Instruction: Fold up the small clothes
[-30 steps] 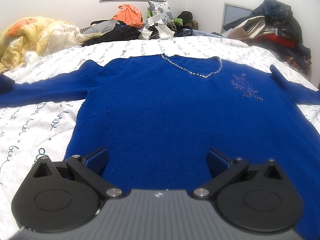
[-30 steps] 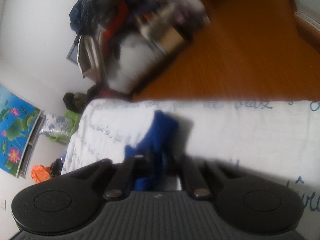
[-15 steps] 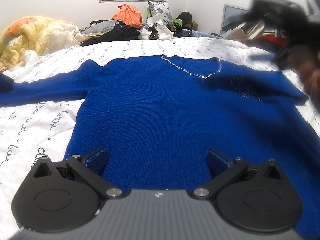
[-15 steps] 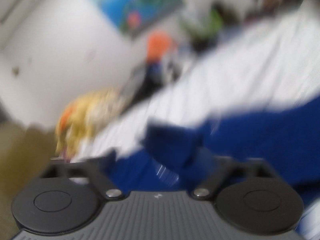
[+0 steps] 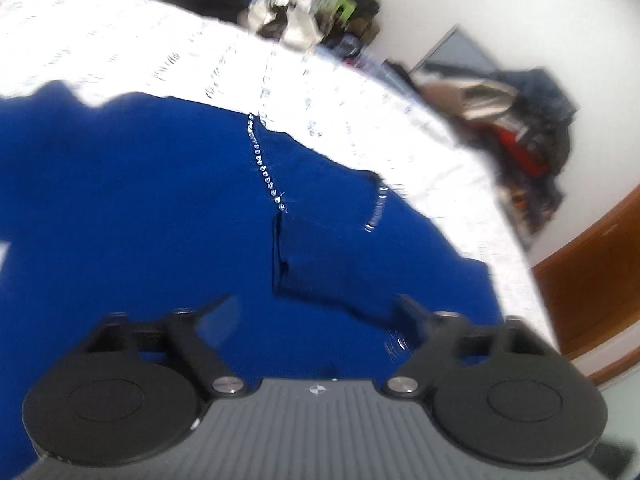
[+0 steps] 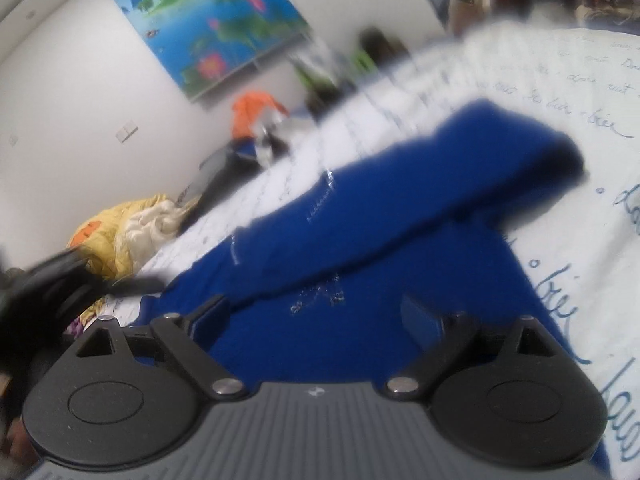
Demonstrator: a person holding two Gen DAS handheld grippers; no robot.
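A blue sweater [image 5: 140,200] with a beaded neckline [image 5: 264,164] lies flat on the white printed bed sheet [image 5: 120,40]. One sleeve [image 5: 332,264] is folded across its chest, cuff toward the middle. My left gripper [image 5: 312,316] hovers low over the chest; its jaws are closing with only flat knit below them, and the folded sleeve runs by the right finger [image 5: 408,312]. In the right wrist view the folded sleeve [image 6: 420,200] crosses the sweater [image 6: 360,340]. My right gripper [image 6: 316,316] stands open above it, holding nothing.
Loose clothes are piled at the head of the bed [image 5: 304,12], and a heap [image 5: 520,128] stands beyond the bed's right side. Wooden floor [image 5: 592,264] shows past that edge. A yellow quilt [image 6: 120,228] lies at the far left, below a wall picture [image 6: 216,24].
The right gripper carried the sleeve from the bed's edge across the chest and let go of it. The left gripper swung toward the folded sleeve, rolled, and its jaws narrowed.
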